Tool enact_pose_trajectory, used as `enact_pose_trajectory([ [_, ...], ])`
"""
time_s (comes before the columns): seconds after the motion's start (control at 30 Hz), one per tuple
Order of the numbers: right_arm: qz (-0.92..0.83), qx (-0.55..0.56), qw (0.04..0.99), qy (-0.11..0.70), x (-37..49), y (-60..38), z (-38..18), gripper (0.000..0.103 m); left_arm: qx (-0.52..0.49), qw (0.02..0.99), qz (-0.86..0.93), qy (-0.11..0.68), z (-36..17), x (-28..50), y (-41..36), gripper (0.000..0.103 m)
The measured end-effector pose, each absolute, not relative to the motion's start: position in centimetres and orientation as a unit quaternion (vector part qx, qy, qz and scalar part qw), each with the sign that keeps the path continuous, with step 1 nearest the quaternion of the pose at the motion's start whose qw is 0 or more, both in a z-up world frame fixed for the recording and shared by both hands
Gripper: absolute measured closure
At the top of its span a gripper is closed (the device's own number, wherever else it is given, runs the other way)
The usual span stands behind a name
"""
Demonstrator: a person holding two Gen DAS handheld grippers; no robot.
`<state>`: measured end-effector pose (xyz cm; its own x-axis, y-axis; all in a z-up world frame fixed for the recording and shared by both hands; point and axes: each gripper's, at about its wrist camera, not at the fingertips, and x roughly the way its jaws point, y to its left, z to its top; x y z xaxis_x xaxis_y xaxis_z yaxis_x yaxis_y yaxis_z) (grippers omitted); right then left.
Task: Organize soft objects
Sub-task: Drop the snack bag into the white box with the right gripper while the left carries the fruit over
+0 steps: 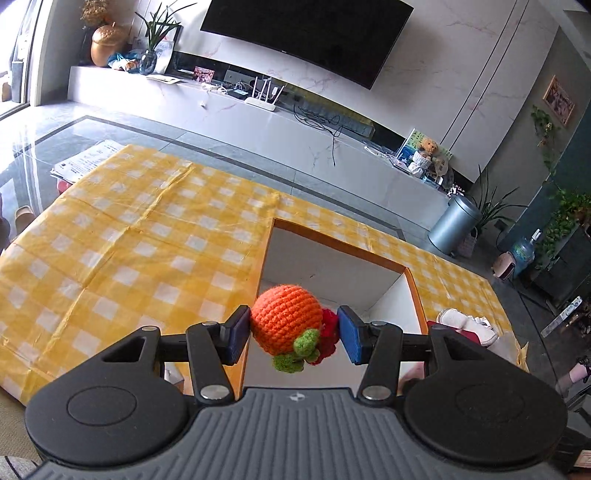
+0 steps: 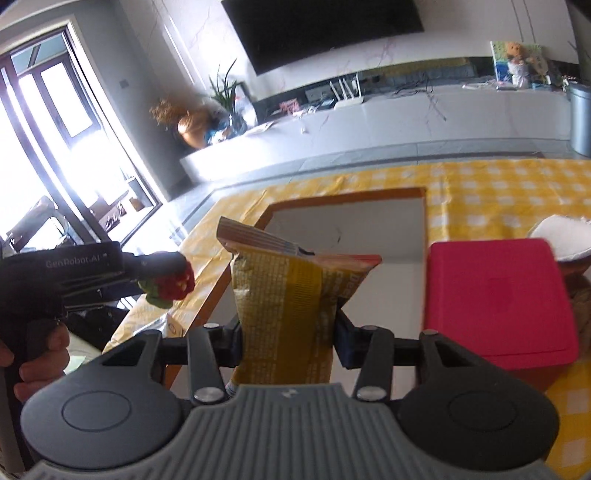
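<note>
Checkered tablecloth (image 1: 129,236) around orange-rimmed box (image 1: 332,243)

Box (image 1: 332,258) on tablecloth (image 1: 129,240), lidded container (image 2: 495,302) just right of box, television (image 1: 306,33) behind

The left gripper (image 1: 293,334) clamps a crocheted orange fruit (image 1: 284,317) between its blue pads (image 1: 351,339), a red crocheted piece (image 1: 330,334) and green leaves (image 1: 300,350) bunched at its lower right (possibly one joined toy). Beneath it sits an open orange-rimmed box (image 1: 343,247) with white inner walls, on a yellow checked tablecloth (image 1: 129,229). White fabric (image 1: 465,325) lies just right of the box.
</note>
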<state>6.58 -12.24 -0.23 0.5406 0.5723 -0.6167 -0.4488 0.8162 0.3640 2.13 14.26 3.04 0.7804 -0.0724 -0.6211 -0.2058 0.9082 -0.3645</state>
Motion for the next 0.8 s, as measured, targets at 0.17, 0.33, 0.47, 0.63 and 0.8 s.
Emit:
enact_pose_trajectory([
  [0.17, 0.273, -0.011, 0.861, 0.429, 7.4, -6.5, -3.9, 0.057, -0.232, 0.92, 0.015, 0.317, 2.8, 1.1, 15.5, 0.045],
  [0.33, 0.256, -0.036, 0.84, 0.476, 8.0, -3.8, -6.9, 0.057, -0.241, 0.917, 0.003, 0.318, 2.0, 1.0, 16.5, 0.044],
  [0.47, 0.267, -0.042, 0.837, 0.475, 7.5, -2.8, -6.9, 0.056, -0.261, 0.911, 0.004, 0.319, 1.6, 0.9, 17.6, 0.044],
  [0.63, 0.312, 0.0, 0.815, 0.488, 7.8, -3.6, -6.6, 0.037, -0.263, 0.911, -0.003, 0.316, 1.9, 0.7, 17.6, 0.044],
  [0.8, 0.32, 0.013, 0.829, 0.458, 7.2, -5.6, -4.3, 0.031, -0.258, 0.912, -0.014, 0.318, 2.0, 0.7, 16.9, 0.044],
])
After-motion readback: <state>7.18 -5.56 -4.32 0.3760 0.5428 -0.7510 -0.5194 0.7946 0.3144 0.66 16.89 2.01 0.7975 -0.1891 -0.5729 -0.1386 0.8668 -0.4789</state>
